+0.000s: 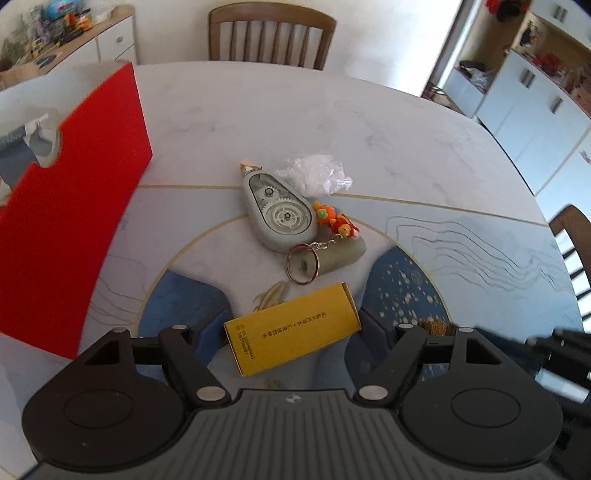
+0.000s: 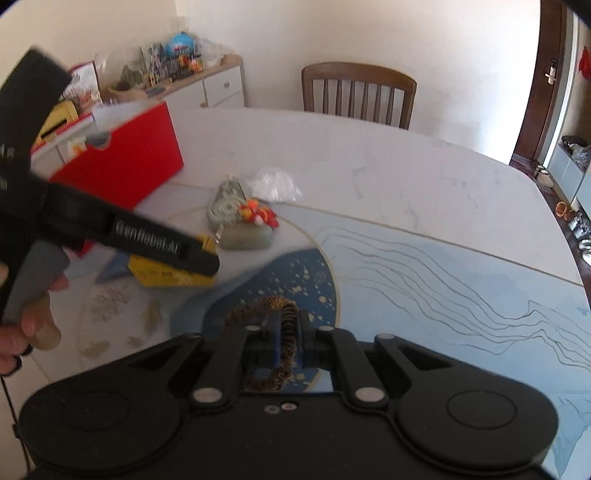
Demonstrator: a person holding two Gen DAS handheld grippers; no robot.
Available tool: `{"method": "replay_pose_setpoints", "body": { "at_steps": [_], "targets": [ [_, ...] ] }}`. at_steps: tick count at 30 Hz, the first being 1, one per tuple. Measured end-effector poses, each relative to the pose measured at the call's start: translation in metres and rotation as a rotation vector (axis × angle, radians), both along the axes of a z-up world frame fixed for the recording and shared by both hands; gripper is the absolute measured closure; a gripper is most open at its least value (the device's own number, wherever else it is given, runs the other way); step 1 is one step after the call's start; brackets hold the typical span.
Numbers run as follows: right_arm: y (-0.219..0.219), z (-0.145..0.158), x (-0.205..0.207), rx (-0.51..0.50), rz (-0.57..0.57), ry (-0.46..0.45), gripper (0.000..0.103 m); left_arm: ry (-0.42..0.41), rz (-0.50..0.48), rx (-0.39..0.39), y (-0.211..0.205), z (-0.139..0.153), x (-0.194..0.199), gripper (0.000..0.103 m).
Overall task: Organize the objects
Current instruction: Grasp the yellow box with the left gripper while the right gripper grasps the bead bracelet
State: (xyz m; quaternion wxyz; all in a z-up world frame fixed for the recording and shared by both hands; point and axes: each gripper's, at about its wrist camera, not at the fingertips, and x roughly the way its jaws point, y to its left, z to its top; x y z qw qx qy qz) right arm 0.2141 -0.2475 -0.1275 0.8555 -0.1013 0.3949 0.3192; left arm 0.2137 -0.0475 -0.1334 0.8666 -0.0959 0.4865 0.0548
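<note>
Worktop (image 1: 332, 110) of pale marble with a blue inlay filled both views. In the left wrist view your left claw (image 1: 293, 332) stood spread, its blue pads either side of the near end of a yellow box (image 1: 291, 328) at lower centre; whether the pads pressed on the box could not be told. No earlier view was there to compare.

Above the box, at the frame's centre, lay a grey teardrop-shaped tape dispenser (image 1: 279, 212) with clear gears, a crumpled clear plastic wrapper (image 1: 314, 173) touching its upper right, and an orange-and-red plush keychain (image 1: 334, 221) whose ring (image 1: 303, 264) rested on a grey-green pouch (image 1: 341, 254). A red box (image 1: 74, 206) stood along the left side, and a wooden chair (image 1: 271, 35) at the top.

In the right wrist view your right claw (image 2: 286, 341) was pressed together at lower centre, pinching a brown coiled hair tie (image 2: 286, 332) that looped above the pads. Your hand (image 2: 26, 325) at the left edge held the left claw's handle, which crossed in front of the yellow box.
</note>
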Motion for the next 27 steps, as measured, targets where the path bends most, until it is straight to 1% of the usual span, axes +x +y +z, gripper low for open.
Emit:
{"method": "replay_pose_setpoints", "body": {
  "at_steps": [3, 10, 13, 15, 16, 17, 19, 21, 23, 24, 27],
  "targets": [
    [0.0, 0.012, -0.005, 0.023, 0.004, -0.012, 0.097, -0.003, -0.039, 0.023, -0.001, 0.01, -0.008, 0.027],
    [0.003, 0.04, -0.02, 0.053, -0.003, -0.045, 0.099, -0.049, -0.108, 0.006, 0.011, 0.037, -0.03, 0.027],
    [0.005, 0.047, -0.025, 0.041, 0.009, -0.068, 0.099, -0.07, -0.128, 0.012, 0.018, 0.046, -0.037, 0.027],
    [0.006, 0.046, -0.024, 0.008, 0.036, -0.065, 0.098, -0.083, -0.142, 0.022, 0.022, 0.049, -0.042, 0.027],
    [0.004, 0.044, -0.023, -0.009, 0.024, -0.066, 0.098, -0.086, -0.149, 0.026, 0.024, 0.051, -0.045, 0.027],
    [0.003, 0.041, -0.022, -0.022, 0.016, -0.063, 0.097, -0.088, -0.156, 0.028, 0.026, 0.052, -0.047, 0.027],
    [0.001, 0.033, -0.022, -0.051, 0.013, -0.041, 0.089, -0.087, -0.163, 0.027, 0.031, 0.052, -0.052, 0.027],
    [-0.002, 0.024, -0.021, -0.07, -0.004, -0.031, 0.071, -0.076, -0.161, 0.021, 0.035, 0.051, -0.055, 0.027],
    [-0.007, 0.015, -0.017, -0.079, -0.039, -0.019, 0.063, -0.066, -0.157, 0.022, 0.039, 0.05, -0.059, 0.027],
    [-0.011, 0.012, -0.014, -0.08, -0.054, -0.012, 0.059, -0.063, -0.157, 0.024, 0.041, 0.049, -0.061, 0.027],
    [-0.021, -0.004, -0.002, -0.073, -0.103, 0.039, 0.057, -0.056, -0.157, 0.03, 0.043, 0.048, -0.064, 0.027]
  ]
}}
